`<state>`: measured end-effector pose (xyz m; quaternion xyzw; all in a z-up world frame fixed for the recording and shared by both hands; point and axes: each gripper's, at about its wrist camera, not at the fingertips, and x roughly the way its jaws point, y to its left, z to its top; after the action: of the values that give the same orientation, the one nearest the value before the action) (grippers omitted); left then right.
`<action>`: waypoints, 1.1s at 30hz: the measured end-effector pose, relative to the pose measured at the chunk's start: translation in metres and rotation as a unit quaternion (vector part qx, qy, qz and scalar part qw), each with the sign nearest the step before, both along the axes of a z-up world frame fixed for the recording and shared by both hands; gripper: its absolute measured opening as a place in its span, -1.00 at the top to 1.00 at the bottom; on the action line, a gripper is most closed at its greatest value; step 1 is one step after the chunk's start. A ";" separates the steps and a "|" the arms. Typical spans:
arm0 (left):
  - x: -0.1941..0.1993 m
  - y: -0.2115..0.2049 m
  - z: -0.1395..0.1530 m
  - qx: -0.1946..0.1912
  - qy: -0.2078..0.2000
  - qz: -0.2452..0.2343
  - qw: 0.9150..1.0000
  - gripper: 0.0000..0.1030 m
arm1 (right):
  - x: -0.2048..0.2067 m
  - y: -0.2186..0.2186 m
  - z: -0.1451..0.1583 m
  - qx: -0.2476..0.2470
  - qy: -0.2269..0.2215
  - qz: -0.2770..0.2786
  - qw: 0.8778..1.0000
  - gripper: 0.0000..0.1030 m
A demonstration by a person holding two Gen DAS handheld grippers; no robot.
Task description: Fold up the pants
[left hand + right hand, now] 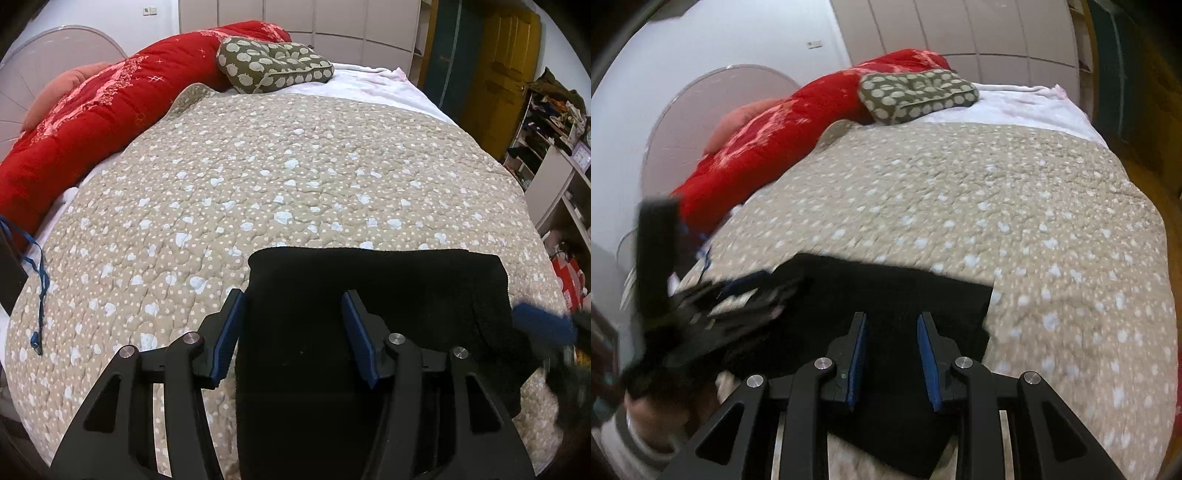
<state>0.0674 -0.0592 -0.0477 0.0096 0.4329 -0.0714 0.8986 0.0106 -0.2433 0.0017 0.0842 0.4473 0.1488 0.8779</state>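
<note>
The left hand-held gripper [291, 334] and right hand-held gripper [892, 356] hover released over the folded black pants [369, 295] on the bed quilt [258, 177]; each should pinch every layer at one edge before lifting

Both grippers, left gripper [291, 334] and right gripper [892, 356], share black linkages, silver screws and blue-padded jaws.

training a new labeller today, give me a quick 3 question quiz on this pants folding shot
1. True or false: the left hand-held gripper is shut on the black pants.
2. Which lies against the red comforter? A) olive patterned cushion B) shoe C) book
3. Fill in: the pants lie on a beige ___ quilt.

Key: 1 false, its jaws stand apart above the fabric; 2 A; 3 spotted.
</note>
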 end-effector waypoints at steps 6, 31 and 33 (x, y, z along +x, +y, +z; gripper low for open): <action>-0.002 0.000 0.000 0.001 0.000 -0.001 1.000 -0.08 | -0.029 0.005 -0.013 -0.003 0.020 0.006 1.000 0.48; -0.039 0.007 -0.002 -0.012 0.011 0.000 1.000 -0.23 | -0.061 -0.001 -0.028 -0.025 0.027 -0.002 0.999 0.46; -0.039 0.007 -0.001 -0.012 0.013 0.000 1.000 -0.23 | -0.062 -0.001 -0.025 -0.030 0.033 0.003 0.999 0.46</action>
<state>0.0279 -0.0518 -0.0491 -0.0024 0.4432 -0.0767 0.8931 -0.0512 -0.2448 -0.0236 0.0614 0.4802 0.1350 0.8645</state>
